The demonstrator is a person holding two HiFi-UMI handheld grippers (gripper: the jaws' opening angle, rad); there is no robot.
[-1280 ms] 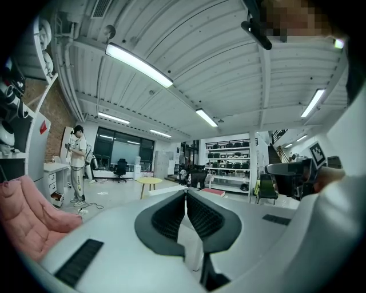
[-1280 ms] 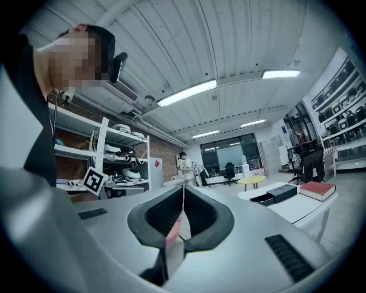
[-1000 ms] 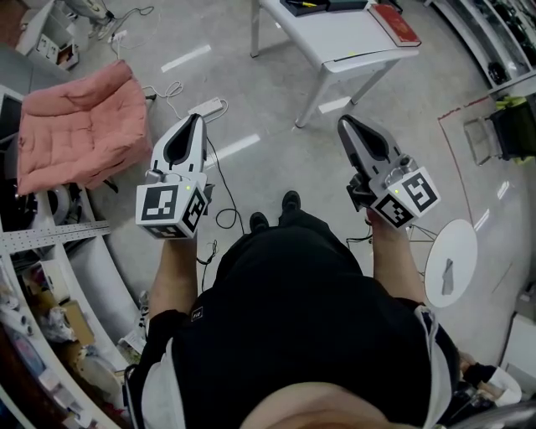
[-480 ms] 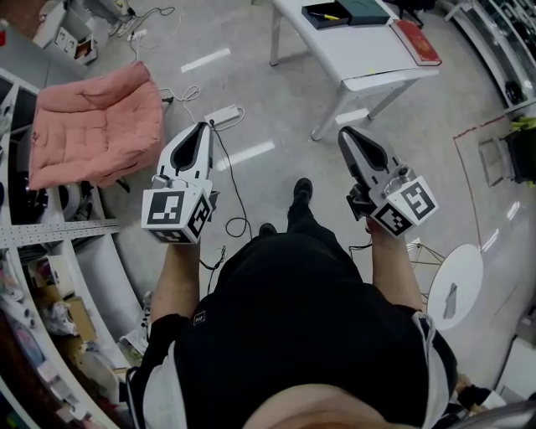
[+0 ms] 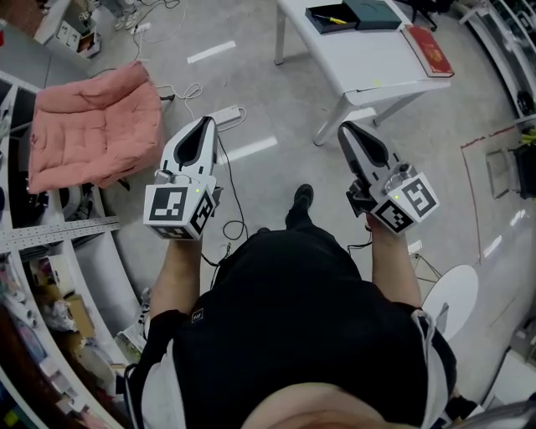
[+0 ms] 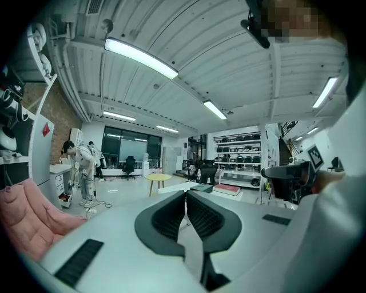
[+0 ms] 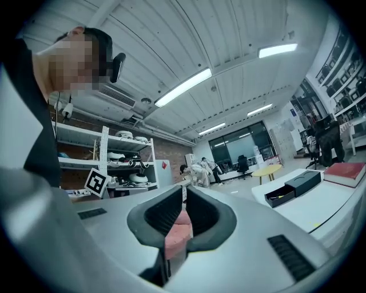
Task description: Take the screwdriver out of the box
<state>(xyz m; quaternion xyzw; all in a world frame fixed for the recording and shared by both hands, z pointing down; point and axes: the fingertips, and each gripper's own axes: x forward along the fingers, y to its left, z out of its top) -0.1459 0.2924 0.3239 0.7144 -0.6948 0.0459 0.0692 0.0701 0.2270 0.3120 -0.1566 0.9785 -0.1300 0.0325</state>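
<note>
An open black box (image 5: 332, 17) with a yellow-handled screwdriver (image 5: 335, 18) in it stands on the white table (image 5: 377, 67) ahead, its lid (image 5: 374, 12) beside it. The right gripper view shows the box (image 7: 281, 196) at the right, well beyond the jaws. My left gripper (image 5: 203, 126) and right gripper (image 5: 347, 131) are both held out over the floor, short of the table. Each is shut with nothing between its fingers. In the left gripper view the gripper (image 6: 186, 194) points toward the table and box (image 6: 201, 187).
A red book (image 5: 428, 50) lies on the table to the right of the box. On the floor at the left lie a pink cushion (image 5: 92, 121) and a power strip with cables (image 5: 224, 116). Shelving (image 5: 50, 235) runs down the left. A round white stool (image 5: 452, 297) stands at the right.
The person has walked toward the white table, carrying both grippers forward. The table and box now sit nearer and lower in the head view. Both grippers have stayed shut.
</note>
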